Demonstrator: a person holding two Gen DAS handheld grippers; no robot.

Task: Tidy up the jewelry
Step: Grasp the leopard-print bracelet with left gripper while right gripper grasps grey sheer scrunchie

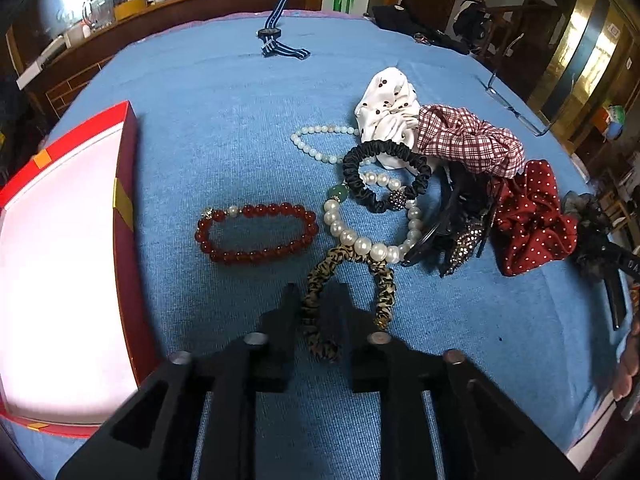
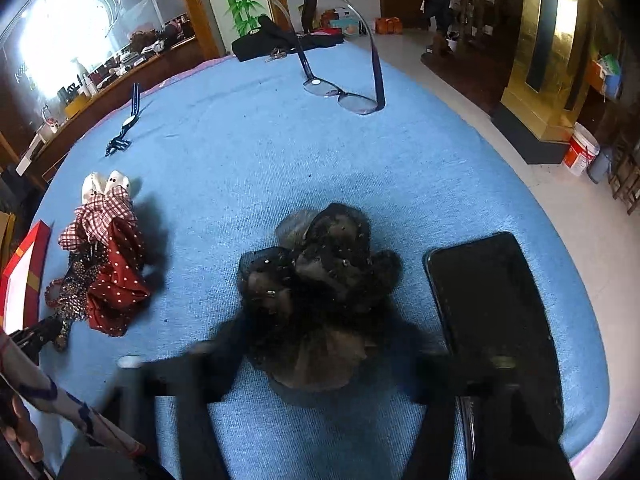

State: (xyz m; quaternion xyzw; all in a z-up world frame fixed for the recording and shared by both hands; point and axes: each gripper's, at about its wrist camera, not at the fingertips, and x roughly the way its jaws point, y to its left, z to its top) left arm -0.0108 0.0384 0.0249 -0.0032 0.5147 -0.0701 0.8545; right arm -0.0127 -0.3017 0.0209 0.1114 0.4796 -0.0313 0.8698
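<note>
Pinching leopard scrunchie (image 1: pixel 316 304): left hand-held gripper (image 1: pixel 314 300)

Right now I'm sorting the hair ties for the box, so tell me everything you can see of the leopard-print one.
The leopard-print scrunchie is a thin ruched fabric loop, tan with black markings, lying flat on the blue cloth. A small gold bead sits on its right side. Its far end touches the pearl bracelet. Its left side runs between the fingers of the left hand-held gripper, which is shut on it, with the near end curling out below.
</note>
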